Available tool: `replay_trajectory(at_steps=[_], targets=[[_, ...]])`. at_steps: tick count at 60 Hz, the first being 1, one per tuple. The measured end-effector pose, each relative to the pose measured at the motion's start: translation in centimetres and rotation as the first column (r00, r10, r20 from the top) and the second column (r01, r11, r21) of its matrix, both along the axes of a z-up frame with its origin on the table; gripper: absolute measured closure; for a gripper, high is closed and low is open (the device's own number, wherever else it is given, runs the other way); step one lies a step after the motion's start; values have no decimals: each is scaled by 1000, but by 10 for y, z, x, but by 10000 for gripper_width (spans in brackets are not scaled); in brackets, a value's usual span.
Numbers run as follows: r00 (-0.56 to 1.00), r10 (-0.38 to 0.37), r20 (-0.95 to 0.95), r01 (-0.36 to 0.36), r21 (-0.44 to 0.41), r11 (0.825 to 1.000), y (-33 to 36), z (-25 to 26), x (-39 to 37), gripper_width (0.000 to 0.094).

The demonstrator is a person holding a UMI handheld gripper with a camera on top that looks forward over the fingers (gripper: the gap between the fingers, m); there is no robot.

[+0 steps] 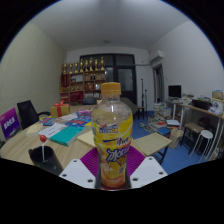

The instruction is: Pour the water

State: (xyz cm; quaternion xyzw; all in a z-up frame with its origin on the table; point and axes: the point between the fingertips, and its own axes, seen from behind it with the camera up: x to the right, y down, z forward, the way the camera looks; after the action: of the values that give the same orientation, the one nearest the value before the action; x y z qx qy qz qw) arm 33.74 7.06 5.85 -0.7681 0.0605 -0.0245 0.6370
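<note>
A plastic bottle [112,135] of yellow-orange drink with a yellow label and an orange cap stands upright between my two fingers. My gripper [112,172] is shut on the bottle's lower half, the magenta pads [92,160] pressing on both sides. The bottle is held above the wooden table [35,140]. A dark cup [42,155] with a straw-like stick stands on the table to the left of my fingers.
The table carries a teal book [67,133], papers and small boxes. A black chair [27,111] stands at the left, shelves with goods [85,80] at the back wall, a desk with a monitor [176,92] at the right.
</note>
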Motion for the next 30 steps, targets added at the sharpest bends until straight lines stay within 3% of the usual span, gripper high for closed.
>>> replay_trajectory(at_steps=[3,9,16,30], targets=[[1000,-10,-7,10,1,1000,-2,0,-1,592],[999,-28,-27,27,-44,999,-5,0,-7,437],[995,-29,-98,13,-160,987,-24,-14,-2,80],[987,-144,-70,127,-197,972,-118,43,-57,103]])
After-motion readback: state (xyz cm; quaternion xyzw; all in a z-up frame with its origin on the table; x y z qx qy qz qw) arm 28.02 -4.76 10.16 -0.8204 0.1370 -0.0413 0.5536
